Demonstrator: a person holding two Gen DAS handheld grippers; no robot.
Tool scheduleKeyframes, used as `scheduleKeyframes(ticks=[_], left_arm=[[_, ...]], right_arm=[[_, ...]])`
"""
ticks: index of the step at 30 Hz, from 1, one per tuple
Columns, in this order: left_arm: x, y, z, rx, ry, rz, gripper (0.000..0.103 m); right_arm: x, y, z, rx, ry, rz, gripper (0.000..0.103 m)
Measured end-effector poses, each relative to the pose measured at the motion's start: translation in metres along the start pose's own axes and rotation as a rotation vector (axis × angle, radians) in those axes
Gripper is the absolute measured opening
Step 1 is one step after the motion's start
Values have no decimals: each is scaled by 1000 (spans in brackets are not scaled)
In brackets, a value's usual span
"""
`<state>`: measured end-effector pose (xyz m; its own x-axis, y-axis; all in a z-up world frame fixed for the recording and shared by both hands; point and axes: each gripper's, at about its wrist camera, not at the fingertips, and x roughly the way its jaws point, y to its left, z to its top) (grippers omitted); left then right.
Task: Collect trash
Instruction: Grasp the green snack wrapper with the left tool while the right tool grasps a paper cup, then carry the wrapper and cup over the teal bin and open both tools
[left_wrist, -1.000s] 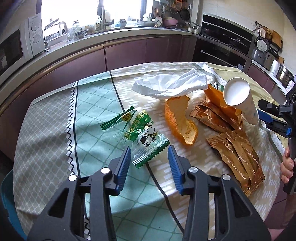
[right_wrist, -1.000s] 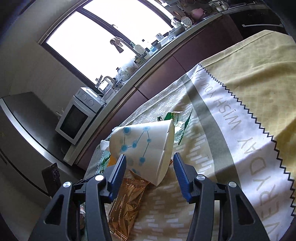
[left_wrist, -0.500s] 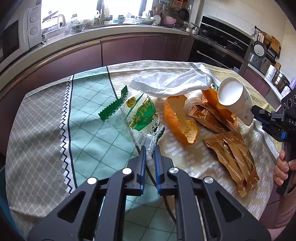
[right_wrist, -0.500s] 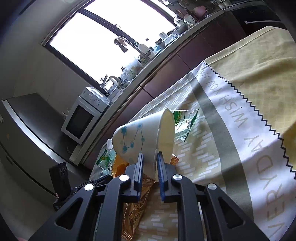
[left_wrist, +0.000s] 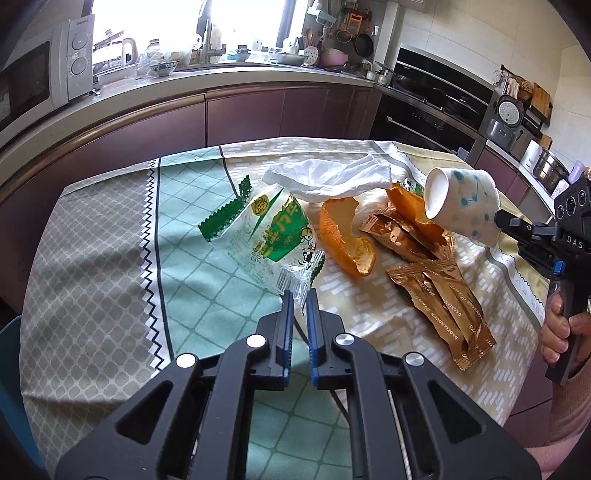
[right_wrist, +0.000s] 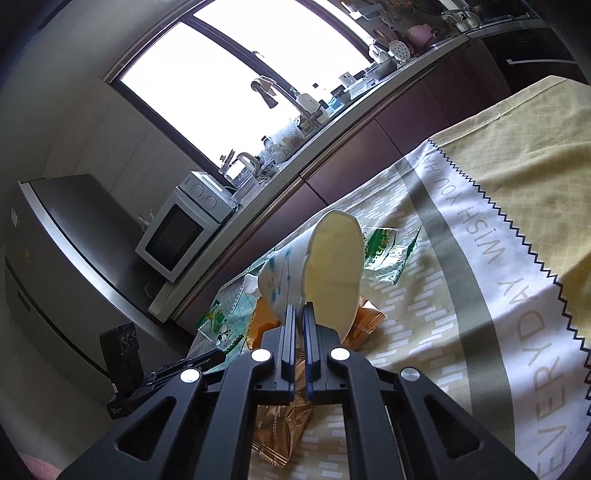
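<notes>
Wrappers, peel and a cup, and both claws are busy at once! Left claw (left_wrist: 298, 295) has just been closing, and its blue pads now pinch the near crimped edge of the clear green snack wrapper (left_wrist: 275, 236), which is tipped up from the patterned tablecloth (left_wrist: 110, 236) with its far end toward the kitchen cabinets. Over on the right side, the right claw (right_wrist: 299, 310) has likewise been closing and now grips the wall of the white paper cup (right_wrist: 325, 273) with blue dots; the cup is squashed flat where the pads bite. From the left wrist view that cup (left_wrist: 461, 206) lies on its side in the air, open mouth facing the wrappers, above the trash pile. A hand (left_wrist: 561, 328) wraps the right tool's handle at the counter's edge. Below the cup sit two curls of orange peel (left_wrist: 345, 240), the larger one just beside the green wrapper, and gold foil sachets (left_wrist: 439, 291) fanned toward the near right. A crumpled white plastic bag (left_wrist: 328, 179) lies behind them. A second green wrapper (right_wrist: 384, 251) shows past the cup in the right wrist view.
</notes>
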<state>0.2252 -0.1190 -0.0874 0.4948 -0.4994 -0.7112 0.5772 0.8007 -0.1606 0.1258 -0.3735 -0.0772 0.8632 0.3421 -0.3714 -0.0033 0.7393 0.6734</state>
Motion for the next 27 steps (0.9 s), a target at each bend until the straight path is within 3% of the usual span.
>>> scheduleKeyframes(ticks=[15, 27], left_arm=[[-73, 24, -29, -44, -81, 23, 8], [-128, 58, -52, -75, -138, 109, 7]], right_arm=[[-9, 46, -8, -95, 3, 48, 2], [35, 114, -28, -196, 100, 169, 2]])
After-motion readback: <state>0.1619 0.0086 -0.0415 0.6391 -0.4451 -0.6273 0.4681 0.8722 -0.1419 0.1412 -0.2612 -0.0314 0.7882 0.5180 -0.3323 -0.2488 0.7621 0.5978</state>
